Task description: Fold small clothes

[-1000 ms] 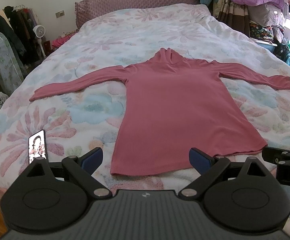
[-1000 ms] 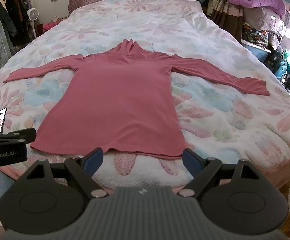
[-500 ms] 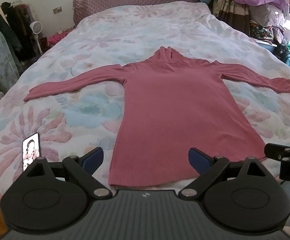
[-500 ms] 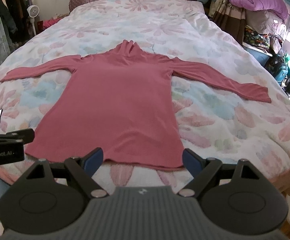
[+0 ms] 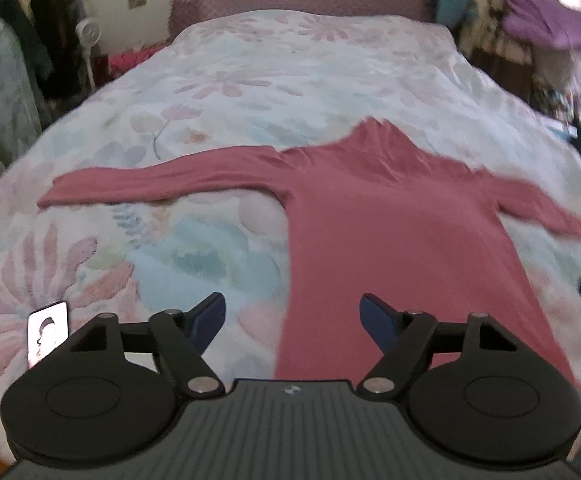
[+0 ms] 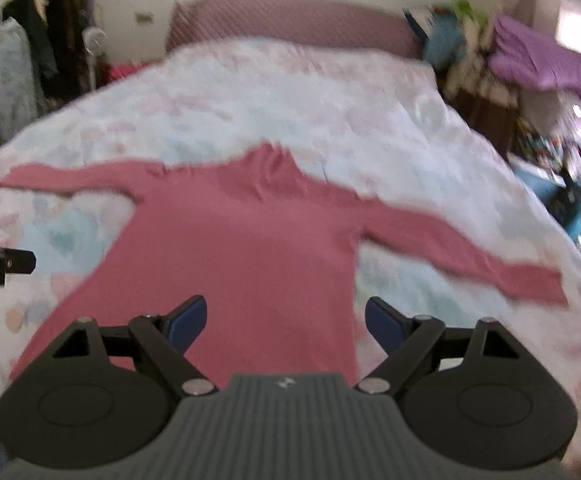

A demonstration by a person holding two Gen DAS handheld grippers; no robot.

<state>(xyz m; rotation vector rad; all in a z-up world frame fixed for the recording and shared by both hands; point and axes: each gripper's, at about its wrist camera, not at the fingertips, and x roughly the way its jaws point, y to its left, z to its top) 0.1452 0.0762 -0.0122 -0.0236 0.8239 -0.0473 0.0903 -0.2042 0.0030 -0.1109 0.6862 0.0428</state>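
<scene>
Bedspread point(image 5: 298, 80) seemingly open around the phone point(image 5: 47, 332).

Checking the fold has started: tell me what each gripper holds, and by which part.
Nothing is held. The left gripper is closing with only air between its fingers, above the bedspread; the right gripper is open above the pink top.

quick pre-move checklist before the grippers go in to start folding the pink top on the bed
1. Pink top spread flat on the floral bedspread, both sleeves out sideways: ok.
2. Left gripper empty: ok; jaws closing, pads pinch nothing, only the top's side edge shows in the gap.
3. Right gripper open and empty, above the top's lower body: ok.
4. Nothing lying on the top: ok.
5. Phone near the left gripper lies off the garment: ok, but close to the approach path.
6. Exact line of the bottom hem: cannot tell, hidden behind the gripper bodies and blurred.
</scene>
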